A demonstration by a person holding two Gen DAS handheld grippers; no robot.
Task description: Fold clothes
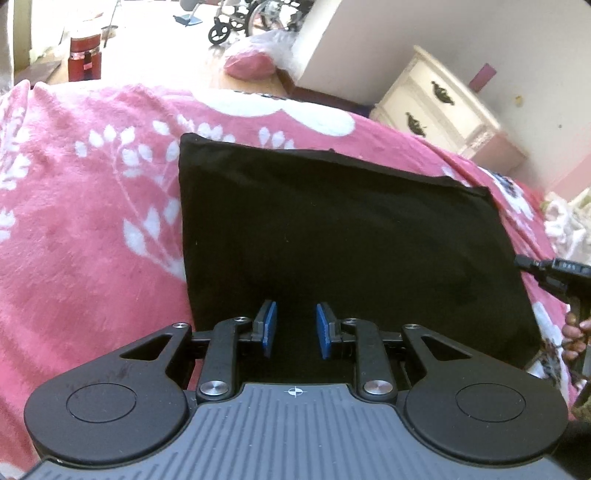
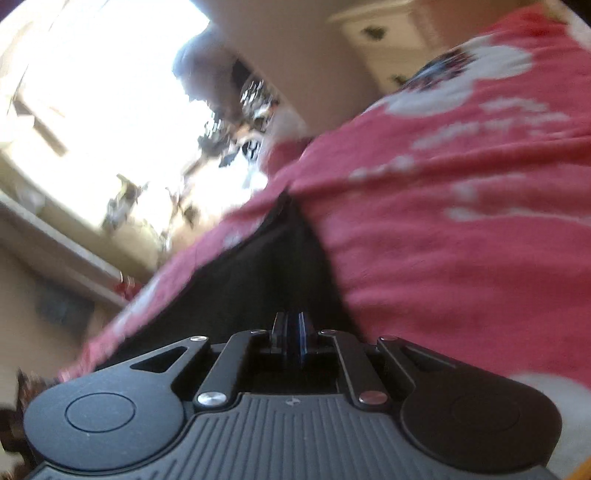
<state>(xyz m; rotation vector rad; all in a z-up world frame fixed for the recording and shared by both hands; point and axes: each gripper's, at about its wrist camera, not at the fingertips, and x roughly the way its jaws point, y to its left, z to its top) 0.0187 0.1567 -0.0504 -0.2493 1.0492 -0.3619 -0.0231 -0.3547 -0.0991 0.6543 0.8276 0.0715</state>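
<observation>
Black garment (image 1: 332,229) folded on pink blanket (image 1: 92,221); left claw (image 1: 295,328) apart; right claw (image 2: 293,332) together.

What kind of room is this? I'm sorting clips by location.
Likely a bedroom: a pink fleece blanket with white flowers covers a bed, a cream drawer nightstand stands beside it, and a folded black garment lies on top.

Bed: pink blanket (image 1: 92,206) with white leaf print.
Furniture: cream dresser (image 1: 439,107) with dark handles against a pale wall (image 1: 388,29).
Floor: sunlit, wheelchair (image 1: 255,16) far back.
Light: bright window (image 2: 110,92), glare.
</observation>
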